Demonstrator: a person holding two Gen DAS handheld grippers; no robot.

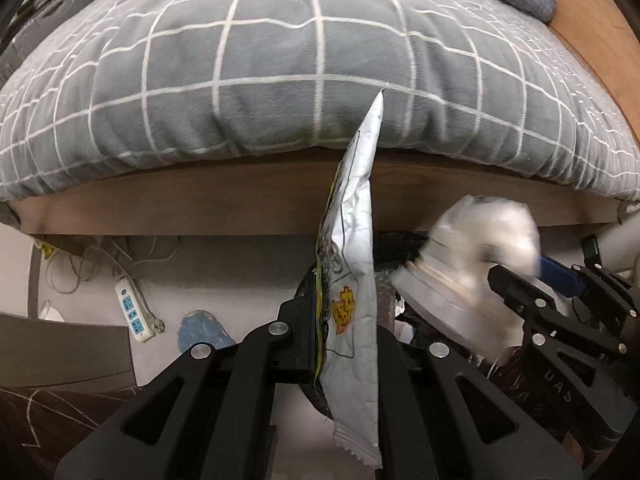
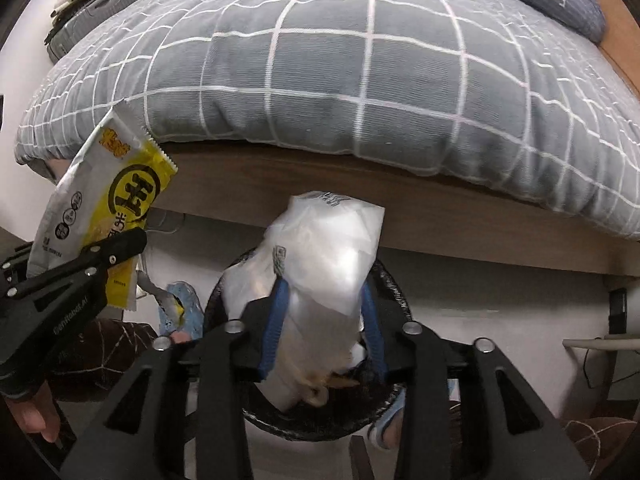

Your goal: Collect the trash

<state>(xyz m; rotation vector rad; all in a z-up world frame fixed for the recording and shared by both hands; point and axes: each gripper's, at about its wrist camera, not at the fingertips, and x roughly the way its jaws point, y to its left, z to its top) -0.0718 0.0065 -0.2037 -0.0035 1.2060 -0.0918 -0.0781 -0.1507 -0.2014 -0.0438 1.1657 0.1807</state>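
My left gripper (image 1: 344, 320) is shut on a white and yellow snack wrapper (image 1: 352, 280), held upright on edge; the wrapper also shows in the right wrist view (image 2: 100, 208) at the left, with the left gripper (image 2: 120, 256) below it. My right gripper (image 2: 320, 320), with blue pads, is shut on a crumpled clear plastic bag (image 2: 320, 264) held over a round black bin (image 2: 396, 292). In the left wrist view the bag (image 1: 472, 264) is blurred at the right, with the right gripper (image 1: 520, 284) on it.
A bed with a grey checked duvet (image 1: 300, 72) and a wooden frame (image 1: 200, 204) fills the background. On the floor lie a power strip (image 1: 134, 312) with cables and a blue crumpled item (image 1: 202, 330). A dark patterned cushion (image 2: 104, 356) lies at the lower left.
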